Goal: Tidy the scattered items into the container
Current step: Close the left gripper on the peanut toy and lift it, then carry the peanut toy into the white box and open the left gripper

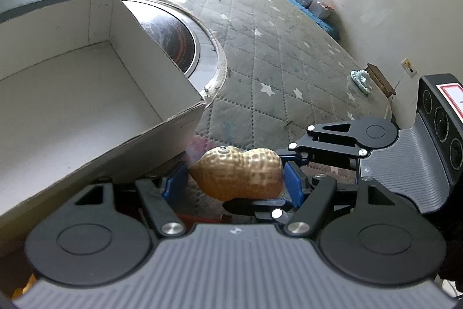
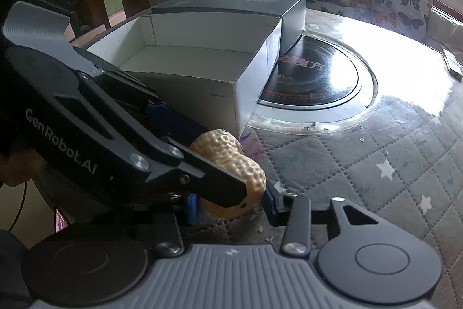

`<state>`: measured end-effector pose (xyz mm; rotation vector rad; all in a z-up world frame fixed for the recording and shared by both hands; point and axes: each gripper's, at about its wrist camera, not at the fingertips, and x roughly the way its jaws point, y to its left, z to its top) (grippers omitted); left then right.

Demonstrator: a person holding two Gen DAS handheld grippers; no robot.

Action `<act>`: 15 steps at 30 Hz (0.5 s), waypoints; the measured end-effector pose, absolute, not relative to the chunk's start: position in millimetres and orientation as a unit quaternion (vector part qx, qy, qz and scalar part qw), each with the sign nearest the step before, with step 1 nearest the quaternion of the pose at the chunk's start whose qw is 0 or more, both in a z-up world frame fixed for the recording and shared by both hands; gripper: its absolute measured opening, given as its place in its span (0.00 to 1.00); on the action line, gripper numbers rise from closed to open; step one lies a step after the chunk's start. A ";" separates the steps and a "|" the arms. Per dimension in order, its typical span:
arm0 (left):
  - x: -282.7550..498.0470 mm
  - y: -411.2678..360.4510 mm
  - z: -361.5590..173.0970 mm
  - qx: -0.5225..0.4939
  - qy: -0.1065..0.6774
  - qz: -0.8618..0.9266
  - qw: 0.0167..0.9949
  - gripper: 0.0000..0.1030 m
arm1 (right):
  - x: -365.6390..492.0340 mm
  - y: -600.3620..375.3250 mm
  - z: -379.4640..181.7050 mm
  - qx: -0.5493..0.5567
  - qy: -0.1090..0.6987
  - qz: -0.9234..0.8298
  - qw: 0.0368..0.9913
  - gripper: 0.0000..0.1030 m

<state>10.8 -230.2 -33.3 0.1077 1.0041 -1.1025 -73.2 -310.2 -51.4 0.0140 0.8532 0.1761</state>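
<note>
Both tongs, left [image 1: 235, 181] and right [image 2: 231, 204], pinch the tan dimpled plastic peanut [image 1: 243, 174] together, sharing it beside the open white cardboard box [image 1: 72, 83] for loading.

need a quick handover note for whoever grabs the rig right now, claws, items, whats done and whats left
Left claw: closed on the peanut toy, pads pressing both ends.
Right claw: at the same peanut from the other side; jaws look closed against it, though the left claw's finger hides one side.
The peanut is beside the near corner of the open cardboard box, just above the quilted cover.
Done: peanut gripped. The box looks bare inside.
Left: lift the peanut over the box wall, release it inside, then look for other loose items.
</note>
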 end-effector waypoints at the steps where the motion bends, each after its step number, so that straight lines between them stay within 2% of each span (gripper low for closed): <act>1: 7.0 -230.5 -31.0 0.050 0.456 -0.501 0.734 0.69 | -73.5 -309.9 -51.1 0.006 0.413 0.085 0.907 0.42; 15: -1.2 -225.1 14.3 0.043 0.431 -0.498 0.752 0.69 | -77.4 -295.7 -20.2 -0.017 0.389 0.094 0.916 0.44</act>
